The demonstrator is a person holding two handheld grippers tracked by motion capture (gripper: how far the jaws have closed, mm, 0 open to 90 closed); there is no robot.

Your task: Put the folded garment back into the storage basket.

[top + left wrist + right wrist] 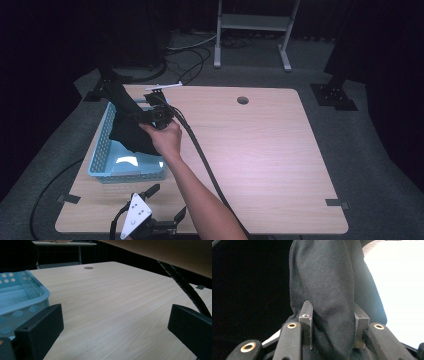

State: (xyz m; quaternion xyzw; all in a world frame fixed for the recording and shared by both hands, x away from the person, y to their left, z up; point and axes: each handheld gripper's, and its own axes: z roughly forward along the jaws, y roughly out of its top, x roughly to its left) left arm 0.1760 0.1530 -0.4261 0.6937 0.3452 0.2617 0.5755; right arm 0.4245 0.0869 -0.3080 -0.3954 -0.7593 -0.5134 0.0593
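Left gripper (165, 207): it sits low at the near edge of the table (260, 150), jaws spread wide with nothing between them. In its own view bare wood lies ahead of the jaws, and the corner of the blue basket (20, 297) stands just beside the left jaw. It appears parked — placed out of the way, presumably to leave the work to the other hand.

Blue basket (105, 150): ahead of the left gripper and directly beneath the right one. Its perforated walls and pale floor are visible; I cannot tell whether anything else lies inside.

Black cloth (127, 122): it hangs from the right gripper's jaws, part of it rising above them and the rest draping down into the basket. Whether the lower end rests on the basket floor cannot be told.

Right gripper (152, 116): the person's hand (165, 137) carries it above the basket. Its own view shows the jaws drawn narrow, pinching a thick bunched fold of the cloth (329, 302) between the pads — a firm hold, judged necessary to bear limp fabric.

Judgement: the cloth is either being lifted out of or lowered into the basket; these pictures do not settle which. The cable (205, 160) trailing behind the right gripper runs across the table.
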